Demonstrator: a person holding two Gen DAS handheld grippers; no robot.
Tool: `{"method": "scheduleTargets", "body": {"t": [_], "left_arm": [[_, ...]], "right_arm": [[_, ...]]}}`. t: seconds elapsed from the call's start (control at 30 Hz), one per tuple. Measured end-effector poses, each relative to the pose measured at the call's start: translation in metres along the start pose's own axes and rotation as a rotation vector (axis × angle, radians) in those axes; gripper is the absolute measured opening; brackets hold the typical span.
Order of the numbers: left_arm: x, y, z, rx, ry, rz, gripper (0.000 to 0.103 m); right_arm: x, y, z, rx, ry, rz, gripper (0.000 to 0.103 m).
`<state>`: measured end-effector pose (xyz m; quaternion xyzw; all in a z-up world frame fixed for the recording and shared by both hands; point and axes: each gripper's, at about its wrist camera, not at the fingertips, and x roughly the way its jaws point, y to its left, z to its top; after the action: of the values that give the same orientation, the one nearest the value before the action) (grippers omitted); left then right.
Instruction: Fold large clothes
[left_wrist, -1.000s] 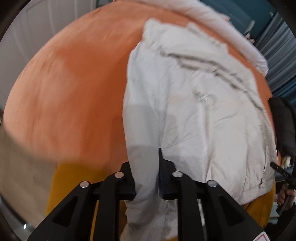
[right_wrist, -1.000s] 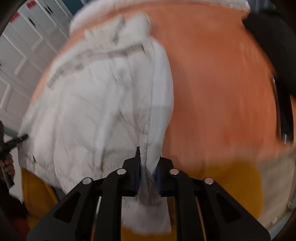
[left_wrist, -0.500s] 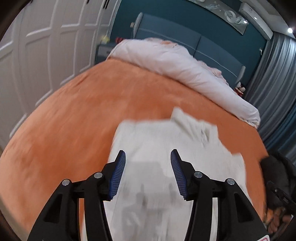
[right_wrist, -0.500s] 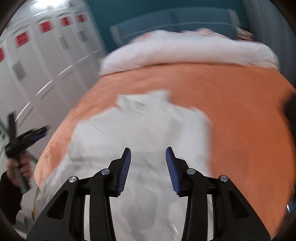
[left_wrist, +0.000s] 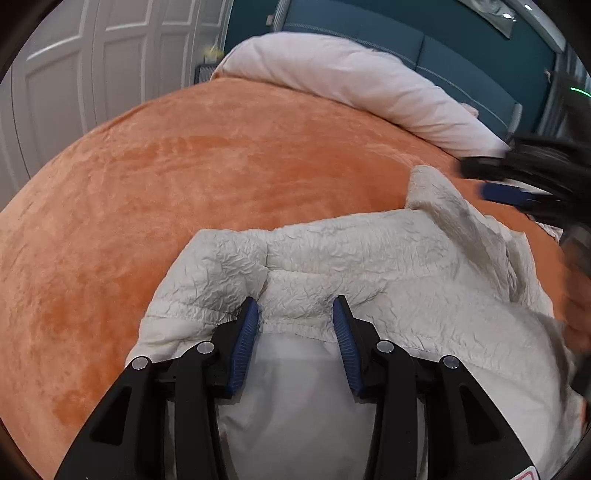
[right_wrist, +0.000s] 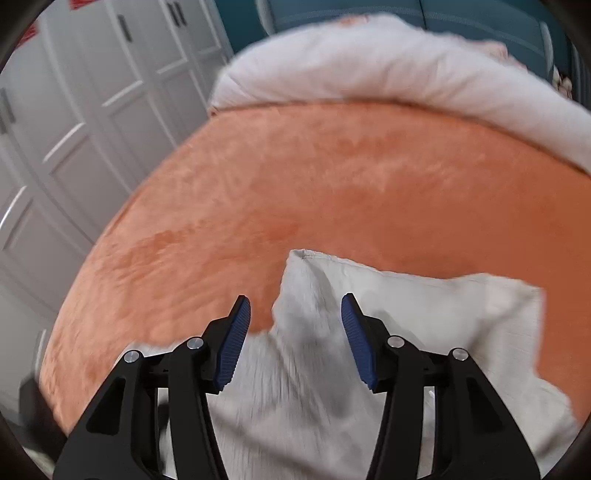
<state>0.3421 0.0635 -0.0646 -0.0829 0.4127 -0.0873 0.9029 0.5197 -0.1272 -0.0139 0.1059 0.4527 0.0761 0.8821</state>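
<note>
No writing can be read; red tags on the white cupboard doors (right_wrist: 92, 122) at upper left are too blurred. The cream jacket (left_wrist: 369, 266) lies on the orange bedspread (left_wrist: 184, 184), filling the lower middle and right. The left gripper (left_wrist: 295, 314) has just narrowed, jaws apart over the jacket's hem. The right gripper (right_wrist: 295, 310) has just been widening, jaws apart, a jacket corner showing between them, unpinched.

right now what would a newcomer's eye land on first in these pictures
The orange blanket fills most of both views. On its near side lies the crumpled white jacket, under the open left gripper and open right gripper, neither gripping it. A white duvet is bunched along the far edge.
</note>
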Motion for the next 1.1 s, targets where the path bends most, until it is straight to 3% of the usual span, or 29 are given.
{"method": "scheduleTargets", "body": {"t": [0.03, 0.1, 0.2, 0.23, 0.3, 0.37, 0.47, 0.5, 0.53, 0.63, 0.67, 0.73, 0.77, 0.8, 0.83, 0.87, 0.97, 1.0, 1.1], "left_arm": [[0.001, 0.002, -0.001, -0.006, -0.005, -0.008, 0.04], [0.001, 0.006, -0.003, -0.021, -0.015, -0.029, 0.04], [0.001, 0.01, -0.005, -0.039, -0.027, -0.053, 0.04], [0.001, 0.008, -0.004, -0.04, -0.03, -0.056, 0.04], [0.002, 0.006, -0.005, -0.029, -0.029, -0.048, 0.04], [0.002, 0.004, -0.005, -0.024, -0.031, -0.041, 0.04], [0.003, 0.003, -0.006, -0.02, -0.029, -0.034, 0.04], [0.003, 0.002, -0.006, -0.016, -0.029, -0.029, 0.04], [0.003, 0.001, -0.006, -0.009, -0.03, -0.021, 0.04], [0.004, -0.001, -0.006, 0.0, -0.029, -0.008, 0.04], [0.004, -0.002, -0.006, 0.003, -0.029, -0.005, 0.04], [0.004, -0.002, -0.007, 0.007, -0.029, -0.004, 0.041], [0.003, -0.002, -0.007, 0.008, -0.03, -0.005, 0.041], [0.003, -0.002, -0.006, 0.01, -0.027, -0.002, 0.041], [0.003, -0.002, -0.006, 0.01, -0.025, -0.001, 0.041], [0.002, -0.002, -0.006, 0.008, -0.022, -0.004, 0.041], [-0.009, -0.007, 0.001, 0.03, -0.006, 0.025, 0.041], [-0.016, -0.012, 0.005, 0.043, -0.009, 0.034, 0.041], [-0.048, -0.047, 0.031, 0.049, -0.069, -0.062, 0.041]], "right_arm": [[0.017, -0.002, 0.001, 0.017, 0.032, -0.008, 0.049], [0.027, -0.002, -0.003, 0.017, 0.044, -0.024, 0.005], [-0.004, -0.029, -0.002, 0.144, -0.141, 0.022, 0.004], [-0.004, -0.042, -0.003, 0.199, -0.158, 0.059, 0.004], [0.023, -0.063, -0.012, 0.244, -0.077, 0.035, 0.006], [0.021, -0.072, -0.016, 0.307, -0.096, 0.071, 0.008], [-0.035, -0.074, -0.019, 0.395, -0.293, 0.032, 0.012], [-0.051, -0.071, -0.021, 0.377, -0.322, 0.032, 0.012], [-0.055, -0.066, -0.022, 0.345, -0.306, 0.053, 0.011], [-0.054, -0.023, -0.044, 0.064, -0.096, 0.135, 0.01], [-0.045, -0.015, -0.054, -0.003, -0.024, 0.13, 0.008], [-0.019, -0.013, -0.076, -0.084, 0.097, 0.037, 0.005], [-0.016, -0.031, -0.081, -0.029, 0.111, 0.048, 0.0], [-0.028, -0.05, -0.08, 0.059, 0.072, 0.03, 0.0], [-0.049, -0.071, -0.079, 0.137, 0.006, -0.05, 0.0], [-0.065, -0.085, -0.082, 0.188, -0.037, -0.034, 0.0], [-0.121, -0.137, -0.105, 0.318, -0.128, -0.213, 0.008], [-0.137, -0.152, -0.113, 0.345, -0.15, -0.222, 0.008], [-0.167, -0.186, -0.137, 0.402, -0.164, -0.181, 0.008]]}}
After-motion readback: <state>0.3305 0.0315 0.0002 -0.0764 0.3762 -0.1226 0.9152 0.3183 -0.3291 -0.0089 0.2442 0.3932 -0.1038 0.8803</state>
